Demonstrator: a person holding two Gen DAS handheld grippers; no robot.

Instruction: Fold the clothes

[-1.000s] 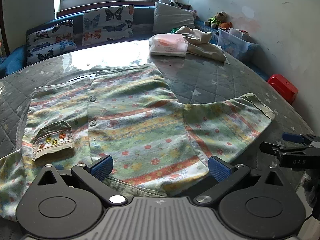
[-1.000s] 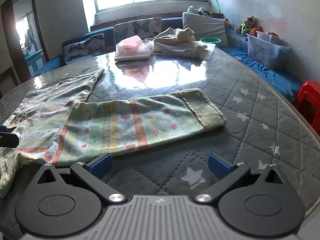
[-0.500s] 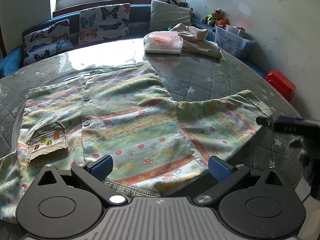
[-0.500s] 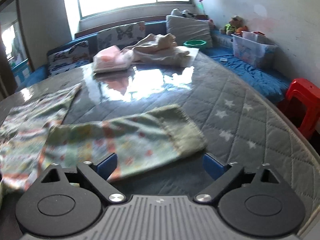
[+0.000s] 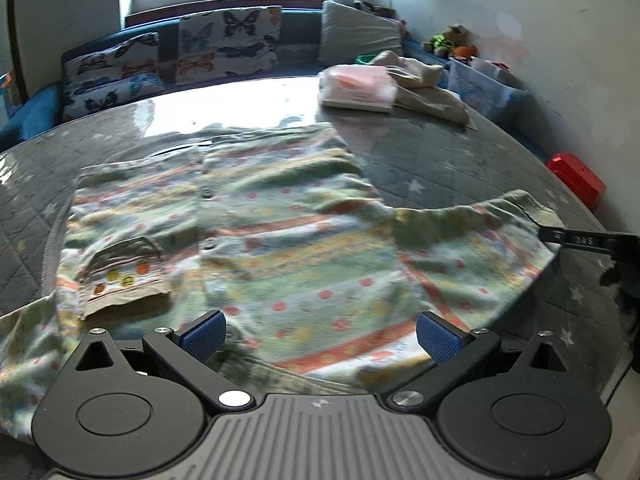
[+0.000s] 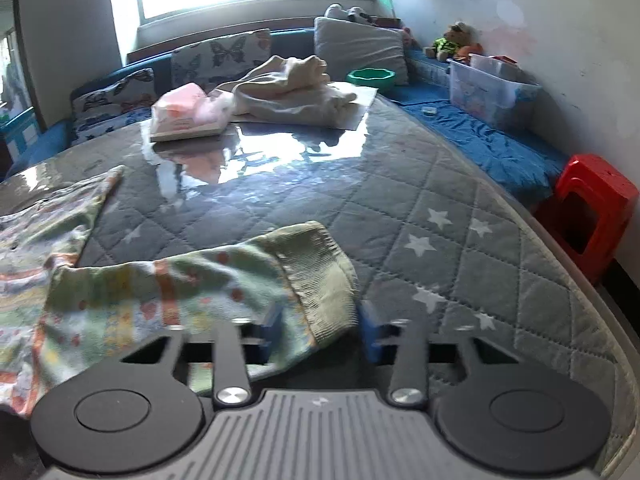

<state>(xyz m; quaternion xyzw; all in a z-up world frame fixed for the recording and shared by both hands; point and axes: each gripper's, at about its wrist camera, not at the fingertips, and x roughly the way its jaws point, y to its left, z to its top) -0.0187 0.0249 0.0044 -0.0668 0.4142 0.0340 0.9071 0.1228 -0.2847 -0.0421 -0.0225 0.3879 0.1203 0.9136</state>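
A striped, dotted button shirt (image 5: 288, 240) lies spread flat on the grey quilted table (image 6: 400, 184), its pocket (image 5: 124, 276) to the left. My left gripper (image 5: 320, 334) stands open over the shirt's near hem, with nothing between its blue pads. In the right wrist view the shirt's right sleeve (image 6: 180, 296) runs toward me, and its ribbed cuff (image 6: 320, 272) sits bunched between the narrowed pads of my right gripper (image 6: 320, 330). The left wrist view shows that gripper's black finger (image 5: 576, 238) at the sleeve's end.
A folded pink stack (image 6: 188, 114) and a crumpled beige garment (image 6: 292, 88) lie at the table's far side. A green bowl (image 6: 370, 78), a clear bin (image 6: 488, 88) and cushions sit on the blue bench. A red stool (image 6: 588, 208) stands beyond the right table edge.
My right gripper moved in on the sleeve cuff and its jaws narrowed from wide open to closing on it. The left gripper shifted slightly and stays open.
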